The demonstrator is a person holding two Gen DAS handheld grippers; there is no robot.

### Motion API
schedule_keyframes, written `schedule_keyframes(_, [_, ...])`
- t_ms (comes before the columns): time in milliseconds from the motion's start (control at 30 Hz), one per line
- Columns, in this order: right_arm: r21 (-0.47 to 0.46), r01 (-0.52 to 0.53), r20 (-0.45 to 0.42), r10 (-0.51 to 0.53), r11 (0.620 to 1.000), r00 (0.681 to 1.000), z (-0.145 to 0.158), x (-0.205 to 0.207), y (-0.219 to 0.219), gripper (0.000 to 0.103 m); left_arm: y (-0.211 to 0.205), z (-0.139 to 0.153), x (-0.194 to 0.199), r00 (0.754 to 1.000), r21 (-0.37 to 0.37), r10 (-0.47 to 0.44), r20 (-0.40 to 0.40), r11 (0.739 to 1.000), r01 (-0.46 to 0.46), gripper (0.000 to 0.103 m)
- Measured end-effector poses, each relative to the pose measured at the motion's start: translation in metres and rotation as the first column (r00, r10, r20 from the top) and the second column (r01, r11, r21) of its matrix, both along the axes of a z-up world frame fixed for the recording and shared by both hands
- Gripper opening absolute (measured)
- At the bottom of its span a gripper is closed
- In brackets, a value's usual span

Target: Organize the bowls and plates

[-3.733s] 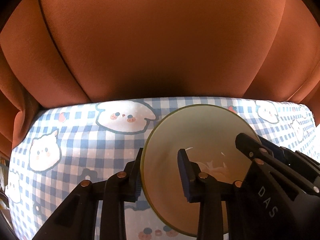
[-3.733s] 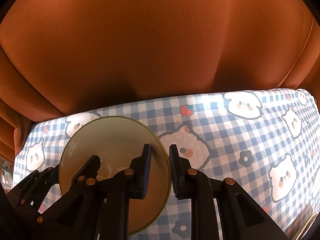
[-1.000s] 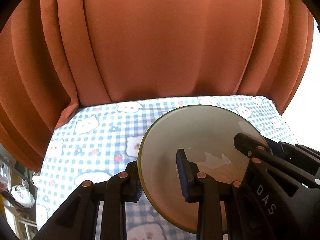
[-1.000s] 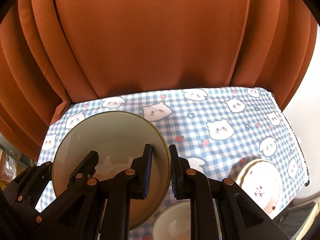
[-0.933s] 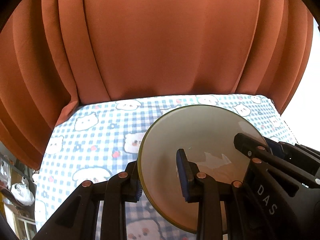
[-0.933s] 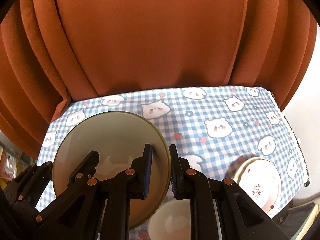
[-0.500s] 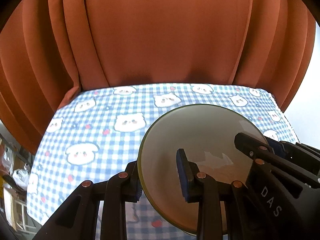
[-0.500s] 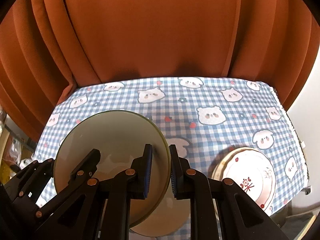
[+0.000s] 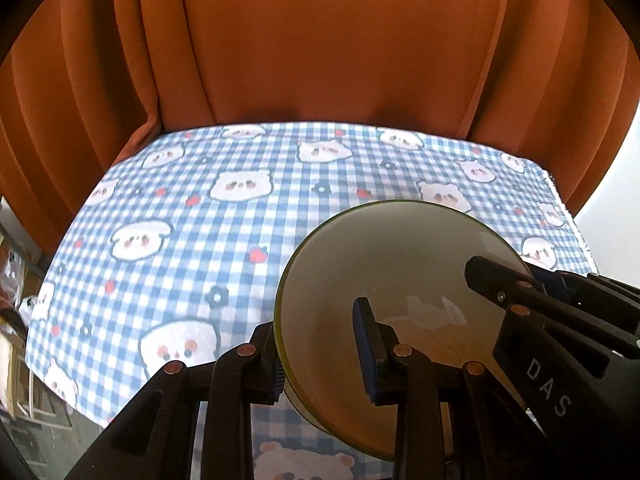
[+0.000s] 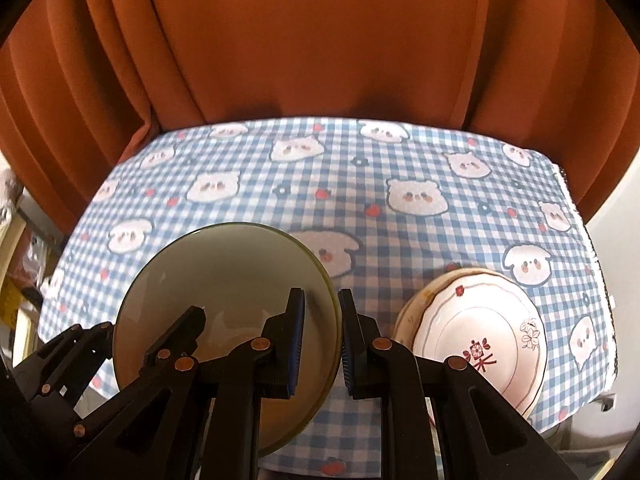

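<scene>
Both grippers hold one big bowl [image 10: 224,280] up in the air over the table. The left gripper [image 9: 320,352] pinches the bowl's left rim and the right gripper [image 10: 322,344] pinches its right rim. A flowered plate [image 10: 480,336] sits on the checked tablecloth [image 10: 360,184], just right of the bowl. Orange curtains [image 10: 320,40] hang behind the bowl.

Left hand-held gripper [image 9: 322,354] clamped on bowl [image 9: 384,264] rim, angled down; right hand-held gripper [image 10: 322,338] pinching opposite rim, angled down.
</scene>
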State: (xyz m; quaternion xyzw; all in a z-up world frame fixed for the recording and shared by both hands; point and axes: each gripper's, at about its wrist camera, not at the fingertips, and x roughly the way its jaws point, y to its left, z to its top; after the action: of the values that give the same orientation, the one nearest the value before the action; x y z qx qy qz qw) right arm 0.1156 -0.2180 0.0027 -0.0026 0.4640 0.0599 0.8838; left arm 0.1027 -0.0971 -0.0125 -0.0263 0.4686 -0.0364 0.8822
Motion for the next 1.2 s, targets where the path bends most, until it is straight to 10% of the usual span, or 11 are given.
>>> schedule_keyframes(1200, [0.146, -0.062, -0.151, 0.084, 0.987, 0.985, -0.065, 0.016, -0.012, 0.02, -0.022, -0.032, 0.0, 0.994, 0.257, 0.093, -0.062, 0.964, -0.074, 0.028])
